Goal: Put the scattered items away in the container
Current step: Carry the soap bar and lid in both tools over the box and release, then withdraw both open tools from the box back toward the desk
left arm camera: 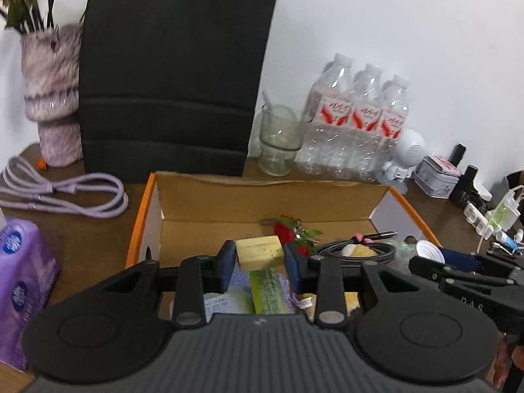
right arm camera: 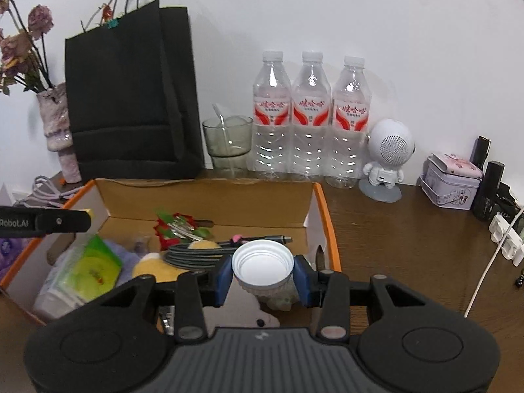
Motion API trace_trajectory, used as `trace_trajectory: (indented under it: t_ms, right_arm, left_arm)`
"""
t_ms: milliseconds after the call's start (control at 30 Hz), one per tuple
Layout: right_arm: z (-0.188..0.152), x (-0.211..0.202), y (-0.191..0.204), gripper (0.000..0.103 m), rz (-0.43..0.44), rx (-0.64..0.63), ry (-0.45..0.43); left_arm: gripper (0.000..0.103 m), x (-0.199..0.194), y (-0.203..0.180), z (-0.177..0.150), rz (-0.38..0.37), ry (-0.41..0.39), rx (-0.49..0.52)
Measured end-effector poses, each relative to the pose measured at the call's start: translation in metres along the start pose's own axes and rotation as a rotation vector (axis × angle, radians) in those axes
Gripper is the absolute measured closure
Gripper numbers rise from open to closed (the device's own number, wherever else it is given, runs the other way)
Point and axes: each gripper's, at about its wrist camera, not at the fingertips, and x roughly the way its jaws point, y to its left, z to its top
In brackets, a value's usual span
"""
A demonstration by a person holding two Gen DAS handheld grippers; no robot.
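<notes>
My left gripper (left arm camera: pixel 260 258) pinches a pale wooden block (left arm camera: pixel 259 251) between its blue pads, held above the open cardboard box (left arm camera: pixel 203 203). My right gripper (right arm camera: pixel 263 276) clamps a white ribbed cup (right arm camera: pixel 262 267), mouth facing the camera, over the box's right end near its orange rim. Inside lie a coiled dark cable (right arm camera: pixel 193 253), a green packet (right arm camera: pixel 95 270) and a red-and-green trinket (right arm camera: pixel 178 226). The box sits on the desk (right arm camera: pixel 409 229), in front of the black bag (right arm camera: pixel 131 98) and water bottles (right arm camera: pixel 311 114) along the back edge
</notes>
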Motion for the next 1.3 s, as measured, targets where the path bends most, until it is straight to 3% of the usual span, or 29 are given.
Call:
trace_trajectory:
  t_ms: [167,233,267,300,433,500,533,933,1133,1300]
  right_arm:
    - [-0.005,0.017,-0.001,0.064,0.003,0.011,0.048]
    - [-0.008,0.02,0.0,0.059,-0.001,0.007,0.059]
    - [-0.008,0.02,0.0,0.054,-0.01,0.004,0.057]
    - [-0.008,0.019,0.0,0.041,-0.014,0.004,0.055]
    - [-0.004,0.012,0.003,0.011,-0.001,0.002,0.034]
    - [-0.002,0.007,0.006,0.004,0.002,-0.007,0.021]
    - [-0.001,0.006,0.007,0.0,0.006,-0.004,0.021]
    - [-0.005,-0.042,0.015,0.0,0.031,0.002,-0.035]
    - [-0.027,-0.089,0.02,0.0,0.055,-0.027,-0.094]
    - [-0.064,-0.116,0.033,0.0,0.059,-0.087,-0.109]
  left_arm:
    - [0.068,0.015,0.004,-0.002,0.002,0.027,-0.021]
    - [0.06,0.017,0.002,-0.004,0.015,0.033,-0.016]
    - [0.046,0.016,0.002,-0.006,0.017,0.033,-0.008]
    - [0.032,0.016,0.0,-0.007,0.019,0.032,0.0]
    - [0.017,0.01,-0.004,-0.008,0.022,0.016,0.024]
    - [0.0,0.006,-0.006,-0.008,0.02,0.01,0.023]
    - [0.0,0.003,-0.006,-0.008,0.022,0.004,0.027]
    - [0.0,-0.056,-0.014,-0.019,-0.01,-0.067,0.073]
    - [0.0,-0.109,-0.008,-0.054,-0.034,-0.141,0.131]
    - [0.0,-0.128,0.014,-0.096,-0.05,-0.115,0.098]
